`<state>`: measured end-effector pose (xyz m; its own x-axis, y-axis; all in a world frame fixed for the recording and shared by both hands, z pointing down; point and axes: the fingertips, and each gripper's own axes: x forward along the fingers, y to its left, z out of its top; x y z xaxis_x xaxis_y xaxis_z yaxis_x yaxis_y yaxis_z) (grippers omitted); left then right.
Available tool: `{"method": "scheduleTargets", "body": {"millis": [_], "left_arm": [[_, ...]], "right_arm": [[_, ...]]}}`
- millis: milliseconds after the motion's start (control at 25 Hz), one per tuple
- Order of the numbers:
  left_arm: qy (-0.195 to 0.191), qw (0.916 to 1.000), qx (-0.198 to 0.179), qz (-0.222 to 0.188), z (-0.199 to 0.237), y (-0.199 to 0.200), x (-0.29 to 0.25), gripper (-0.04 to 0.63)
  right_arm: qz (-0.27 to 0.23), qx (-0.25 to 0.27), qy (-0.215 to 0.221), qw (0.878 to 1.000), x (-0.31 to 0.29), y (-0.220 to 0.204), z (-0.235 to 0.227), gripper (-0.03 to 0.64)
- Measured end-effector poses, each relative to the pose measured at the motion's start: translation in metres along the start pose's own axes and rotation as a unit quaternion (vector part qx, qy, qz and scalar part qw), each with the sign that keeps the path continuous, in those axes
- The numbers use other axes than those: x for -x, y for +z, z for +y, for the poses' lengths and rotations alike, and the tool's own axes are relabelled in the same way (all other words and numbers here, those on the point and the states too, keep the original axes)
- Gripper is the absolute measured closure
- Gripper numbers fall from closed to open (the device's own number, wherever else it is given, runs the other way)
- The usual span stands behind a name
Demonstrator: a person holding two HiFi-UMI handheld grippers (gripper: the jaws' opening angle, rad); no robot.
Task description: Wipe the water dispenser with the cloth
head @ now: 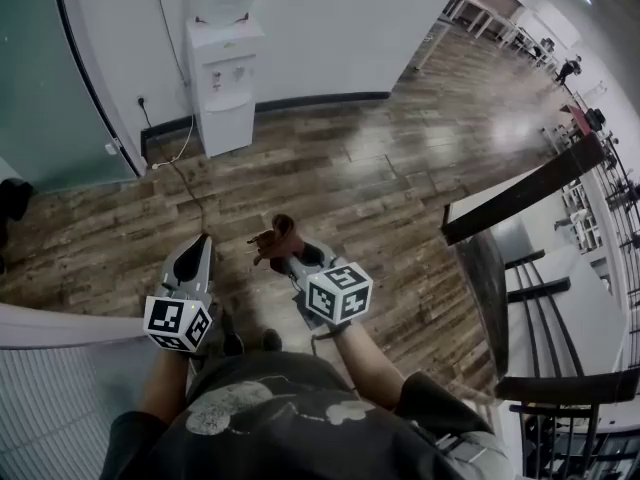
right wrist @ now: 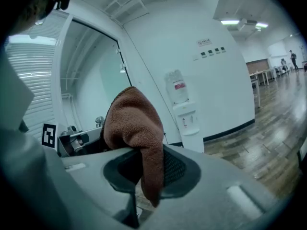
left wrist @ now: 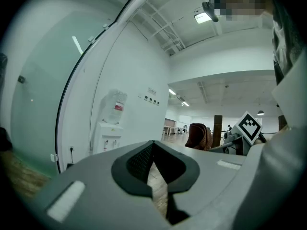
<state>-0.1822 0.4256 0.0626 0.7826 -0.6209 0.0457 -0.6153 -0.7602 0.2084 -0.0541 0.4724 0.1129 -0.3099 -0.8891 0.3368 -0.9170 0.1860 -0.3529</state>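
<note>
The left gripper (head: 200, 246) has its jaws pressed together, with nothing in them. The water dispenser (head: 225, 88) stands well away, by the white wall (head: 330, 28). The right gripper (head: 290, 260) pinches the brown cloth (head: 275, 240). I think it is best to walk close first, keep the cloth tight, then rub the top.

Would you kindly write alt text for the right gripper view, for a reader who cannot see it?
The right gripper is shut on a brown cloth, which bunches above the jaws. Behind it, a white water dispenser stands against a white wall on wooden flooring.
</note>
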Motion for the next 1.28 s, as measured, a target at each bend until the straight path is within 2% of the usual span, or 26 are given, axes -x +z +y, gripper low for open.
{"method": "scheduleTargets", "body": {"millis": [240,480,800,1000,1280], "left_arm": [[0.023,0.9997,-0.004,0.008,-0.003,-0.005,0.001,0.577],[0.066,0.9978,-0.008,-0.001,0.012,-0.004,-0.002,0.577],[0.087,0.9962,0.000,0.000,0.037,-0.009,-0.027,0.577],[0.079,0.9968,0.008,0.006,0.065,-0.009,-0.071,0.577],[0.052,0.9983,0.018,0.020,0.132,-0.004,-0.150,0.577]], "right_arm": [[-0.011,-0.007,0.014,1.000,0.010,-0.001,-0.012,0.558],[0.011,0.002,0.031,0.999,0.009,-0.012,-0.031,0.558],[0.014,0.005,0.037,0.999,-0.012,0.001,-0.051,0.558],[0.011,-0.002,0.028,1.000,-0.047,0.024,-0.075,0.558],[0.013,-0.011,0.001,1.000,-0.122,0.065,-0.111,0.558]]}}
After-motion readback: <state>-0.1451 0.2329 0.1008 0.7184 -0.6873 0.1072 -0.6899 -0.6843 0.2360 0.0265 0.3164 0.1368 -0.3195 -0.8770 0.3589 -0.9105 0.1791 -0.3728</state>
